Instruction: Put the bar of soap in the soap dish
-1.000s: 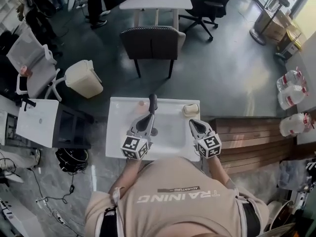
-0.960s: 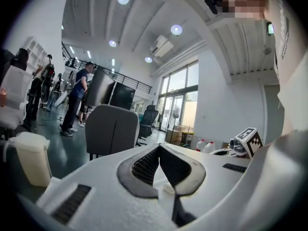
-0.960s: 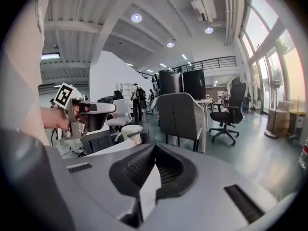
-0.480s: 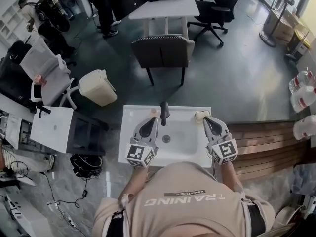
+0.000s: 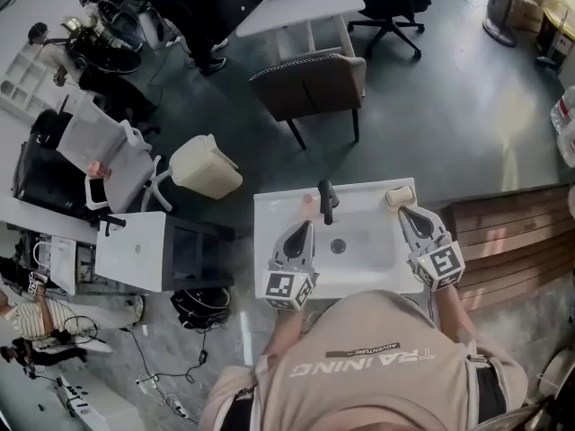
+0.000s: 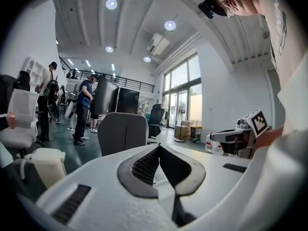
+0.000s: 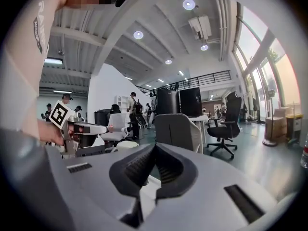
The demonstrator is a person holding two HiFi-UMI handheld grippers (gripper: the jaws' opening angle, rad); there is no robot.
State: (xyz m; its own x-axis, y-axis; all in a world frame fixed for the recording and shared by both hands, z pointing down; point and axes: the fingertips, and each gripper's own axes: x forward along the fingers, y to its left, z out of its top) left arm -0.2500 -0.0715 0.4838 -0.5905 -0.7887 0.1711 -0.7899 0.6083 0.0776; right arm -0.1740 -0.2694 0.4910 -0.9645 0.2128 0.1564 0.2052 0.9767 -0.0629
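A white sink lies below me, with a black tap at its back rim. Left of the tap rests a small pinkish lump. At the back right corner is a cream rounded piece; which of the two is soap or dish I cannot tell. My left gripper hangs shut and empty over the basin's left side, near the pinkish lump. My right gripper is shut and empty, just in front of the cream piece. Both gripper views look level across the room, with the left gripper's jaws and the right's closed tip to tip.
Beyond the sink stand a grey chair, a cream bin and a white desk. A white side table is at the left, wooden boards at the right. People stand at the far left and back.
Both grippers have risen and reached farther over the sink; the right tip has come up close to the cream piece. Both stay shut. The head view has swung, putting the sink further right.
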